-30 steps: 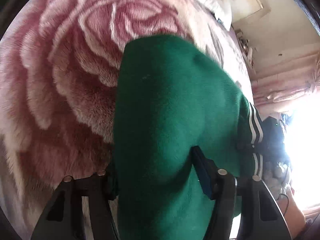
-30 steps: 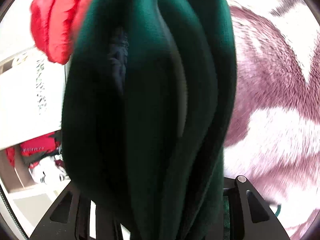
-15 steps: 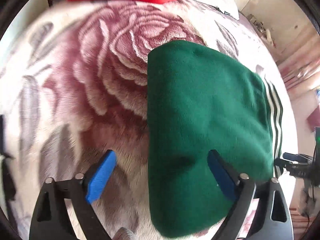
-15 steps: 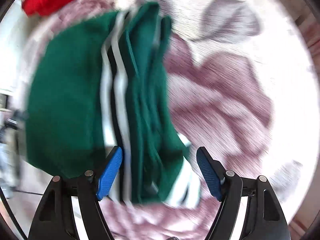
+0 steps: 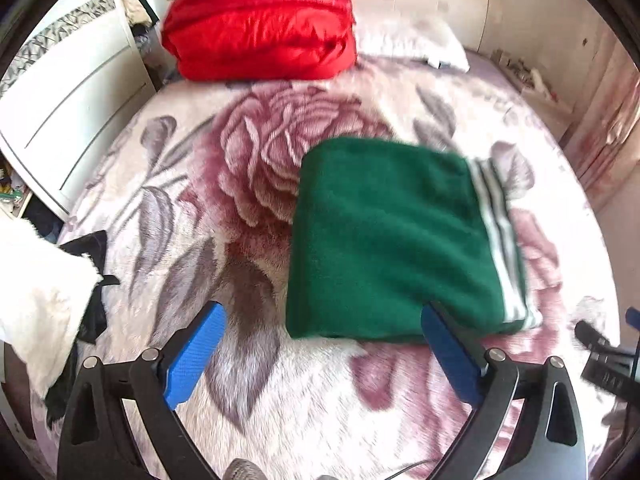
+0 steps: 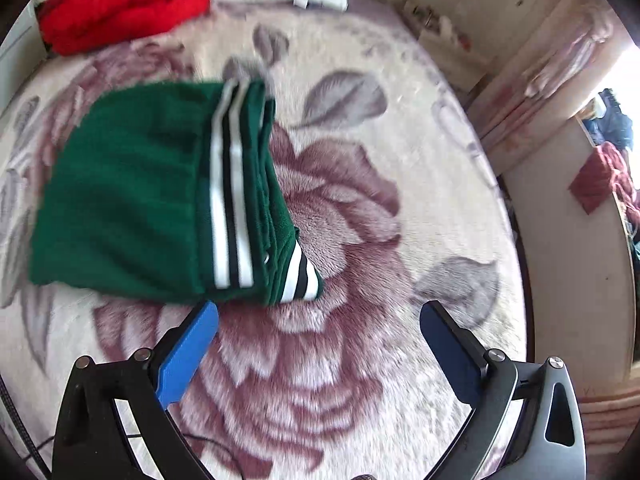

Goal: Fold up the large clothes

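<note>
The green garment lies folded in a flat rectangle on the rose-patterned blanket of the bed, its white-striped edge on the right. The left claw is spread wide, holding nothing, above the blanket. The right claw is likewise spread and empty. A red bundle, perhaps a quilt, sits at the bed's far end.
</note>
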{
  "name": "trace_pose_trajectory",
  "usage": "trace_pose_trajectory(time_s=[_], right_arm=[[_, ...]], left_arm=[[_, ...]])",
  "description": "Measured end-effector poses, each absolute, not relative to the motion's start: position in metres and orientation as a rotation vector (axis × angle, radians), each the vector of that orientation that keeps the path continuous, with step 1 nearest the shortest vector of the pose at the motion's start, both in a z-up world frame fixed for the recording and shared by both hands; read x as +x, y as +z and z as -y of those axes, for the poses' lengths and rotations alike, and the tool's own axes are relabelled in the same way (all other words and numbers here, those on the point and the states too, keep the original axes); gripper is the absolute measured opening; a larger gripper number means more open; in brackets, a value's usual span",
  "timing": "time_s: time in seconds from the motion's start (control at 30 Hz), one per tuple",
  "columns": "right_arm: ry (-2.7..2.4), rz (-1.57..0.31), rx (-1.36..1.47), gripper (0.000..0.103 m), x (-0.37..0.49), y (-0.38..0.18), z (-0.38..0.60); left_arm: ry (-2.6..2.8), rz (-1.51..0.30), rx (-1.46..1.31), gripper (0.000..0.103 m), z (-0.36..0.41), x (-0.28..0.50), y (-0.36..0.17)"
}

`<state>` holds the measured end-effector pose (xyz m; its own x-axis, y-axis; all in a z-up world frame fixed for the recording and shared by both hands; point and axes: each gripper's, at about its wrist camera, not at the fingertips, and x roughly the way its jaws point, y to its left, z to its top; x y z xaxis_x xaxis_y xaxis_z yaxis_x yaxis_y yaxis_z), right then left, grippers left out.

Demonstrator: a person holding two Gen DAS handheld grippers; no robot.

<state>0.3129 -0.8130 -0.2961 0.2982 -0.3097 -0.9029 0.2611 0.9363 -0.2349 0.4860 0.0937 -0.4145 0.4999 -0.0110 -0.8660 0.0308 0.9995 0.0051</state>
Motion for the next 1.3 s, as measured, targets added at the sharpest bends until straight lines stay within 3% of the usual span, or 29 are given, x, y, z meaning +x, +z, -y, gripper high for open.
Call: trace_pose_trajectory(time_s=[0.27,0.77,0.97,1.3], right_arm=[[-0.409,-1.072,-0.015,0.102,0.237,-0.125,0.776],[-0.376,-0.893,-0.028,0.102,0.058,0.110,0.750],[-0.373,-0.817,-0.029,0.102,-0.002,0.180,0.747],[-0.348,-0.768,0.000,0.102,-0.075,0.244,0.736]], left_arm=[[-0.039,-0.953,0.009,0.102,-0.084,0.406,-0.310],[-0.073,-0.862,-0.024,0.102,-0.075,0.252,-0.127],[-0.057,-0.788,-0.009,0.102,-0.075,0.199,-0.076],[-0.021,-0.779,-0.010,0.102,-0.087,0.150,-0.041]])
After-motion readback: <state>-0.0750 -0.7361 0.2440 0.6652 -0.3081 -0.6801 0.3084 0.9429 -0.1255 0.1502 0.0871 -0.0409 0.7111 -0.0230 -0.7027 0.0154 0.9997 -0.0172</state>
